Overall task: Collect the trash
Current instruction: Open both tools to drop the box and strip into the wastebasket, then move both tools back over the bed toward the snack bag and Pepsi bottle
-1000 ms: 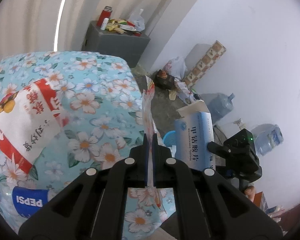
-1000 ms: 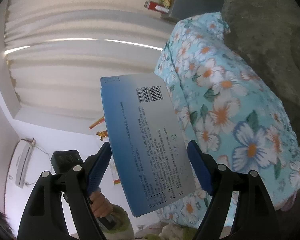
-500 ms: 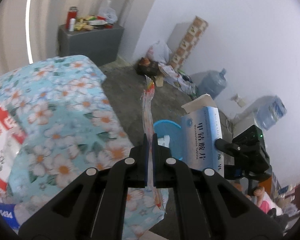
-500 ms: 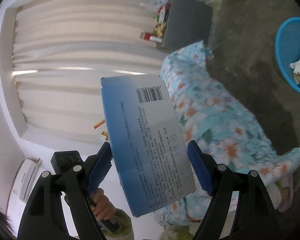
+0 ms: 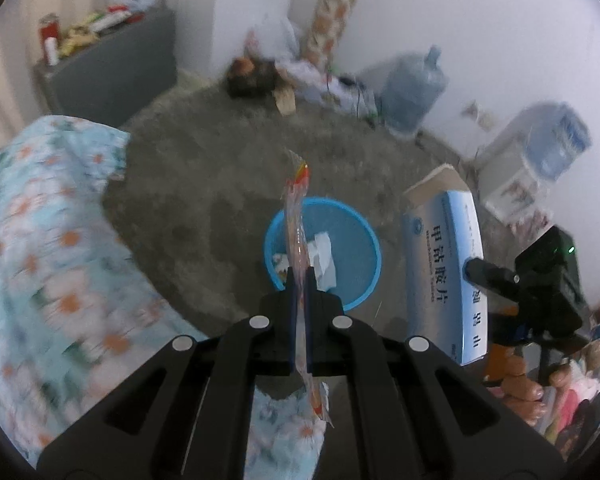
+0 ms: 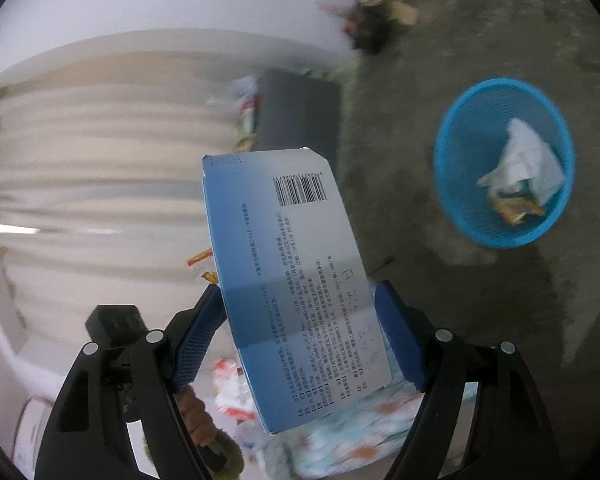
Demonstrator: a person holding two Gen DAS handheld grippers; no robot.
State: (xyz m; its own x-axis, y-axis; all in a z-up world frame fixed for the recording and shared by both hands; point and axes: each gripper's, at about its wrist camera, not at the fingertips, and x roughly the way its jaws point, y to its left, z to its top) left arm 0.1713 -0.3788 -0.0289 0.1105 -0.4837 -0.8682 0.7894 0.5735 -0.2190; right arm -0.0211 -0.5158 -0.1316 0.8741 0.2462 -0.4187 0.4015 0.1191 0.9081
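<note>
My left gripper [image 5: 299, 300] is shut on a thin clear plastic wrapper [image 5: 296, 216] with red and orange print, held edge-on above a round blue basket [image 5: 350, 240] on the floor. The basket holds white paper and scraps. My right gripper [image 6: 300, 320] is shut on a blue and white medicine box [image 6: 296, 280], held upright; the box also shows in the left wrist view [image 5: 444, 276] to the right of the basket. In the right wrist view the basket [image 6: 460, 204] lies up and to the right of the box.
A table with a floral cloth [image 5: 48, 240] fills the left. A grey cabinet [image 5: 112, 72] with clutter stands at the back. Water jugs [image 5: 412, 92], bags and a patterned roll [image 5: 328, 8] line the far wall. The floor is bare concrete.
Both grippers have swung away from the floral table toward the floor. The blue basket has come into full view, now right under the wrapper. Both grips are unchanged.
</note>
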